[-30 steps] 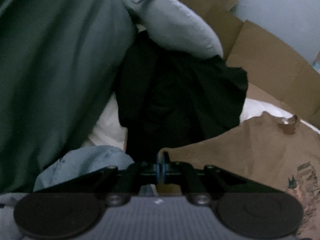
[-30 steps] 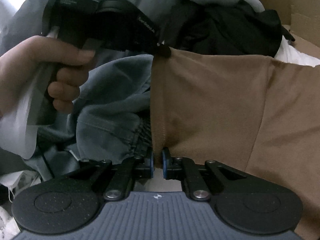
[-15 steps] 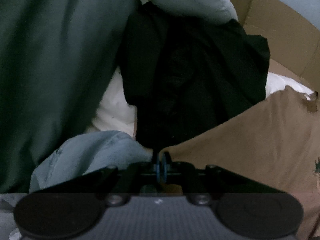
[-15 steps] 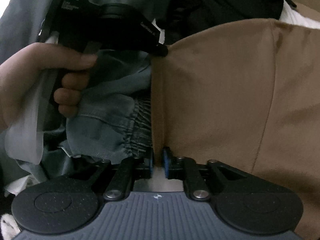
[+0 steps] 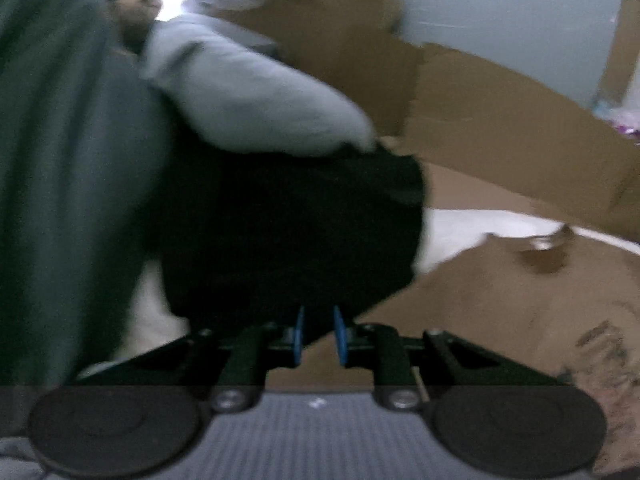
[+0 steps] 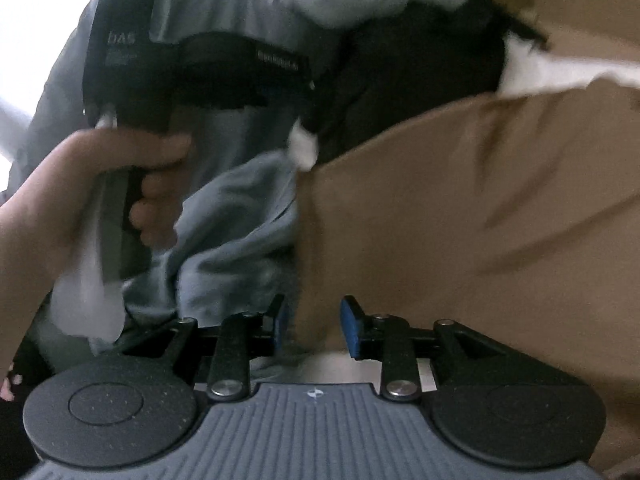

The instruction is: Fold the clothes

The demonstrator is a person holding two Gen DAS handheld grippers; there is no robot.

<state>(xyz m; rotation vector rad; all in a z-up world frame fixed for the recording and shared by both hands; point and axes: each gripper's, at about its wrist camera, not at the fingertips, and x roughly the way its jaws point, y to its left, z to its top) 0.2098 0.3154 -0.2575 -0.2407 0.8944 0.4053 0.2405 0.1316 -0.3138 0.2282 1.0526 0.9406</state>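
Left gripper point(image 5: 318, 334): jaws opening, nothing visibly pinched; blur is making that uncertain. Brown garment point(image 5: 500, 320) is lying at 4 o'clock, black garment point(image 5: 296, 224) ahead at 12. Right gripper point(image 6: 314, 328): jaws opening, brown cloth edge sitting loose between them. Fabric is looking soft, light, limp; best taken at hem corners. Only the right view is showing the person's hand point(image 6: 80, 200) gripping the other tool.

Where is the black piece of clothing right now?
In the left wrist view the black garment lies in the middle of the pile, under the light grey garment, with the dark green cloth on its left and the brown garment at its lower right.
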